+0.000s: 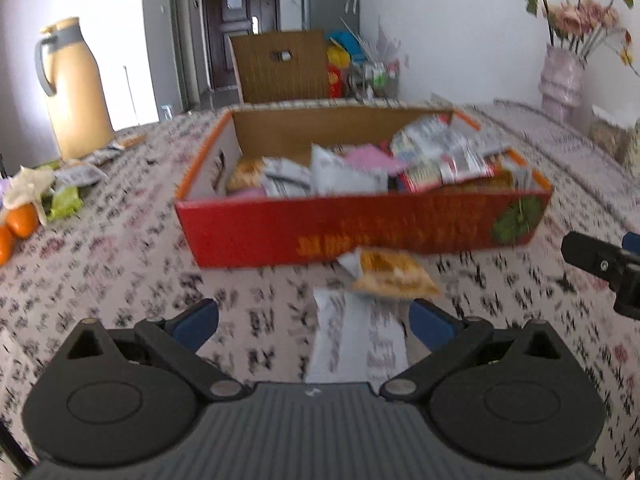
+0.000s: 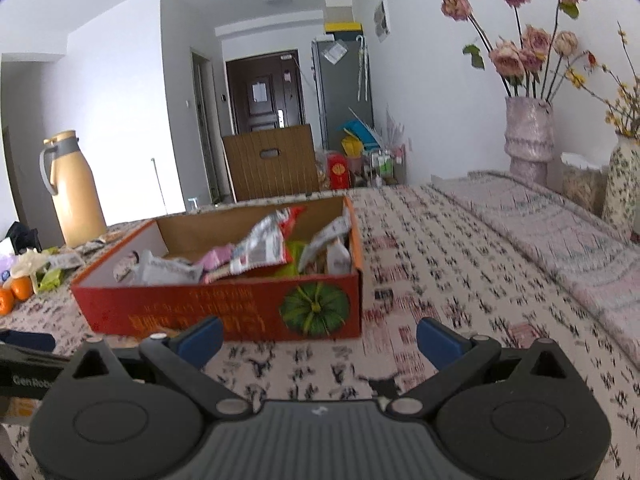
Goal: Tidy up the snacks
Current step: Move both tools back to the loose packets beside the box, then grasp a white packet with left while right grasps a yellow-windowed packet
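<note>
A red cardboard box with several snack packets in it stands on the patterned tablecloth; it also shows in the right wrist view. In front of it lie an orange snack packet and a white packet. My left gripper is open, empty, with the white packet between its blue fingers and below them. My right gripper is open and empty, in front of the box's right end; it shows at the left wrist view's right edge.
A yellow thermos jug stands at the back left, with loose snack packets and oranges near it. Vases with flowers stand at the back right. A wooden chair is behind the table.
</note>
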